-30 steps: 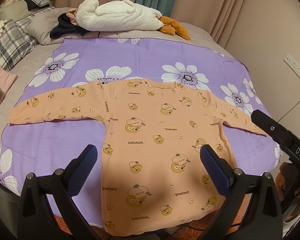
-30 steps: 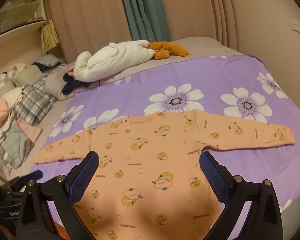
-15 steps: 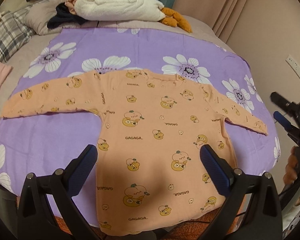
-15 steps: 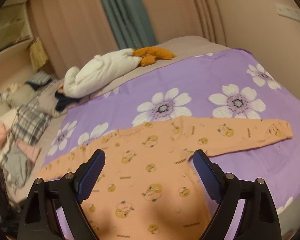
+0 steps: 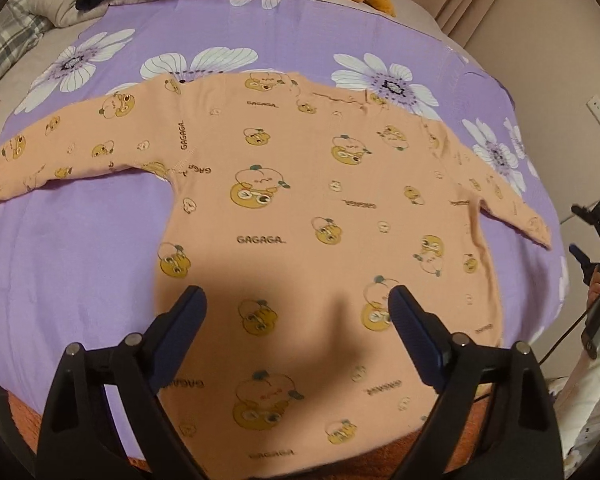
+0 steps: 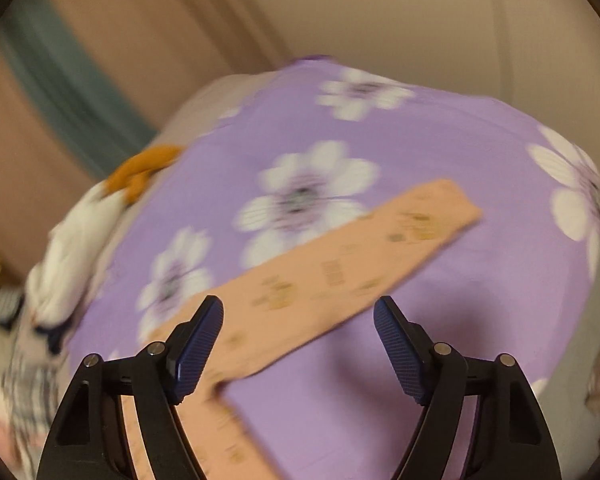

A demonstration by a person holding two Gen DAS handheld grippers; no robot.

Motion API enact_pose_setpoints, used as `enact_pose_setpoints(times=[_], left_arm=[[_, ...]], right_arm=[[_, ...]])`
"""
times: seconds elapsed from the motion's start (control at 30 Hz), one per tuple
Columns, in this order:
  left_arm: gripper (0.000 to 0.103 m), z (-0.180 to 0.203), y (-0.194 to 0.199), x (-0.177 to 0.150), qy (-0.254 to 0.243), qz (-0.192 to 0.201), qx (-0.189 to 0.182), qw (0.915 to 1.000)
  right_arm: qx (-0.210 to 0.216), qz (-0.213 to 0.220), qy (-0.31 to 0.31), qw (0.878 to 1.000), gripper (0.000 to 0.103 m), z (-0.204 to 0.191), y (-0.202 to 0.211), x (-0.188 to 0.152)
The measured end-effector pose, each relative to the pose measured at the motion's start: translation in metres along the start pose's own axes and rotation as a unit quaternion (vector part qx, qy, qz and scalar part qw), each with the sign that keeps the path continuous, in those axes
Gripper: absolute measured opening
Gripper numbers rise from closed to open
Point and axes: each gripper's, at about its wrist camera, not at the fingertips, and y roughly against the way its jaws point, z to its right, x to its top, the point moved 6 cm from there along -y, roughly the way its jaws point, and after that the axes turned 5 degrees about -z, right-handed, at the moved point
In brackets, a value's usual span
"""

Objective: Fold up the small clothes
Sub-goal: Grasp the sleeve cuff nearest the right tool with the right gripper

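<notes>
While the peach long-sleeved top (image 5: 300,208) lies flat and face-up on the purple flowered sheet (image 5: 80,256) of the bed, both sleeves stretched out sideways, no fold has been made yet. Its hem is at the near edge of the bed and its neckline at the far side, so the body runs straight away from the left gripper (image 5: 296,320), which hangs over the lower middle of the garment. That gripper's jaws stand apart, having just narrowed a little, with nothing but air between them and cloth below.

The right gripper (image 6: 298,336) sits off to the garment's right side, over the right sleeve (image 6: 340,264), whose long axis runs diagonally up and away from it toward the cuff. Its jaws have also just been closing but remain apart, pinching nothing; this view is blurred. Judging by position, the right hand is the nearer one for bringing that sleeve inward across the body.
</notes>
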Motion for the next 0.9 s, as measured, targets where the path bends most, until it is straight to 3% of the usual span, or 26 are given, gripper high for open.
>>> enact_pose_setpoints(times=[0.23,0.37,0.43,0.5,0.57,0.73,0.9], left_arm=[[0.083,-0.007,-0.020,0.002,0.007,-0.020,-0.002,0.9998],[0.083,-0.012,-0.022,0.004,0.014,-0.022,0.003,0.9997],[0.083,-0.016,-0.021,0.006,0.019,-0.019,0.005,0.9996],[0.083,-0.019,-0.018,0.009,0.025,-0.014,0.006,0.9996],[0.083,-0.024,-0.015,0.012,0.031,-0.007,0.008,0.9995],[0.083,-0.037,-0.006,0.021,0.045,0.004,0.012,0.9989],[0.083,-0.048,0.013,0.033,0.060,0.034,0.011,0.9975]], right_arm=[[-0.057,-0.029,-0.081,0.995,0.065,0.062,-0.059,0.021],[-0.054,-0.028,-0.103,0.993,0.054,0.076,-0.081,0.029],[-0.042,-0.007,-0.099,0.994,0.054,0.077,-0.083,0.037],[-0.036,0.006,-0.093,0.995,0.042,0.075,-0.087,0.044],[-0.049,0.002,-0.093,0.995,0.008,0.077,-0.091,0.049],[-0.037,0.039,-0.080,0.995,0.007,0.066,-0.068,0.063],[-0.010,0.093,0.001,0.996,0.007,0.005,-0.019,0.079]])
